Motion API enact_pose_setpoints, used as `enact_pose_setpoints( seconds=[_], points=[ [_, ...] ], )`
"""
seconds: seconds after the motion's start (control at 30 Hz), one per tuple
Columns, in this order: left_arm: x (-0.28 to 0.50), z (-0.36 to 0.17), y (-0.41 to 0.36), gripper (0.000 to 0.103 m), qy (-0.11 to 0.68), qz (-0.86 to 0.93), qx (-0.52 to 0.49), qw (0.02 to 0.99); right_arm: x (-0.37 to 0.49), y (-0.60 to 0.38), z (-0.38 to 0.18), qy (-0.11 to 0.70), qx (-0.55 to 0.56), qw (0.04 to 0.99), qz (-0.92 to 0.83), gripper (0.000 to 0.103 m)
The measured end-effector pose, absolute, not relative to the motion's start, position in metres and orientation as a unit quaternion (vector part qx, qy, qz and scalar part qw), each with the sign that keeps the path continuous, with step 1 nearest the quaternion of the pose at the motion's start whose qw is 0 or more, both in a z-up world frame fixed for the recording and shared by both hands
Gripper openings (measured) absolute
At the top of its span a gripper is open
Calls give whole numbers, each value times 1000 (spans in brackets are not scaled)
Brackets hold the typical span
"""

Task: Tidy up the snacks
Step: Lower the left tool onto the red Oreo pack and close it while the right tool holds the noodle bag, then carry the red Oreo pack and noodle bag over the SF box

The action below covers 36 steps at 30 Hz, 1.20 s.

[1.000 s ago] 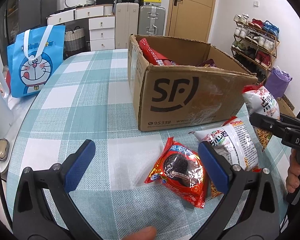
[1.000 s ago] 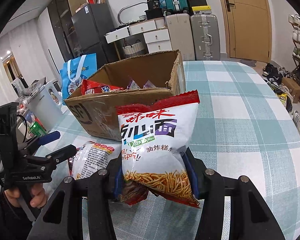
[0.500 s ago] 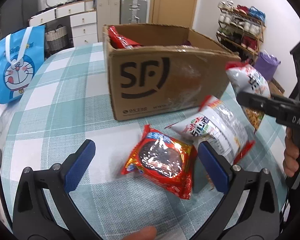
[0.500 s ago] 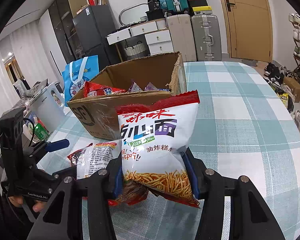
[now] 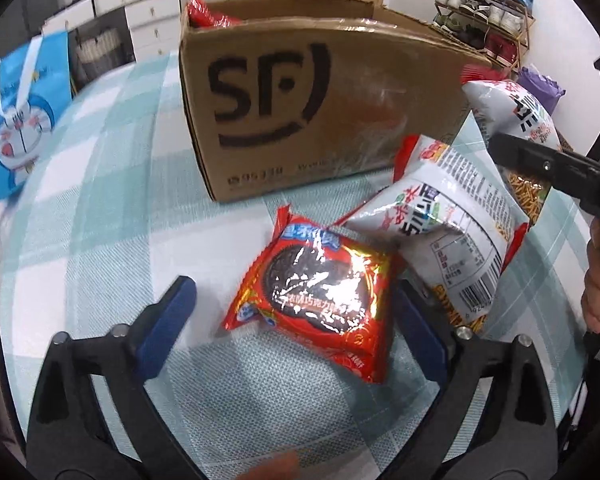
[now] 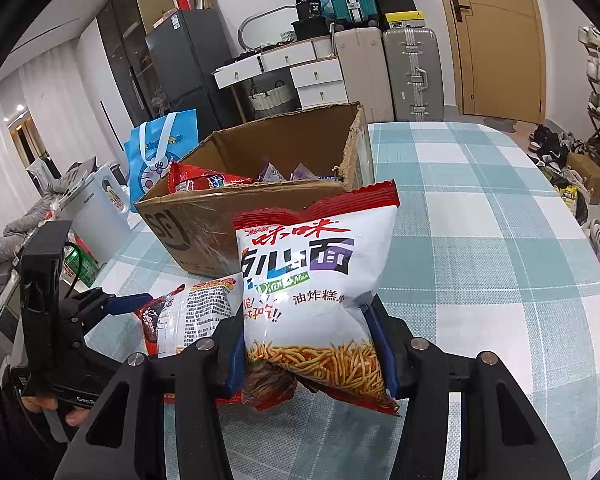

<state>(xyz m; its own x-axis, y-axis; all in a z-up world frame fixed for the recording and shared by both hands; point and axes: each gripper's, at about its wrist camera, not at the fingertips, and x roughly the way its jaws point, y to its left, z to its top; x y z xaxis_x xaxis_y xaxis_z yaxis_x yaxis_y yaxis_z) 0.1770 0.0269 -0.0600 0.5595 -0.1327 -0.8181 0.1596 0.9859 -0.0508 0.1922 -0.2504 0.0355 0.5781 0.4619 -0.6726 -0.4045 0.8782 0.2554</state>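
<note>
My left gripper is open, its blue pads on either side of a red cookie packet that lies on the checked tablecloth. A white noodle-snack bag lies beside the packet, leaning over its right edge. My right gripper is shut on a second white noodle-snack bag and holds it upright above the table; it also shows in the left wrist view. The SF cardboard box stands open just behind, with snack packets inside.
A blue Doraemon bag stands at the table's left edge. Drawers, suitcases and a fridge line the far wall. A shoe rack is at the right. The tablecloth extends right of the box.
My left gripper has moved forward and down until its open pads flank the red cookie packet. My right gripper keeps hold of its bag, almost still.
</note>
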Motion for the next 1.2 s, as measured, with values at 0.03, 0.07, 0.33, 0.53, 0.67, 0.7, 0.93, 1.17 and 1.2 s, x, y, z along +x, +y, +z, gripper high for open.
enact_pose_setpoints(
  seconds=[0.03,0.07,0.33,0.53,0.67,0.7,0.93,1.17,1.2],
  points=[
    [177,-60,24,92,462,-80,24,883,192,-251,36,389,37,888,244,52],
    [176,-59,21,86,459,-86,30,884,192,-251,36,389,37,888,244,52],
    [168,-50,10,48,437,-117,26,892,191,-254,41,382,40,890,245,52],
    [170,-45,31,47,428,-119,-4,896,191,-259,44,377,48,893,242,52],
    [166,-35,38,47,406,-118,-18,906,190,-260,46,374,51,894,241,52],
    [166,-31,42,47,394,-118,-24,911,190,-260,46,373,51,894,241,52],
    [156,-5,52,47,345,-108,-47,931,184,-259,54,361,51,898,246,52],
    [145,16,58,47,325,-98,-64,939,173,-251,66,341,44,900,270,52],
    [142,20,58,47,322,-96,-63,940,172,-250,68,338,42,900,274,52]
  ],
)
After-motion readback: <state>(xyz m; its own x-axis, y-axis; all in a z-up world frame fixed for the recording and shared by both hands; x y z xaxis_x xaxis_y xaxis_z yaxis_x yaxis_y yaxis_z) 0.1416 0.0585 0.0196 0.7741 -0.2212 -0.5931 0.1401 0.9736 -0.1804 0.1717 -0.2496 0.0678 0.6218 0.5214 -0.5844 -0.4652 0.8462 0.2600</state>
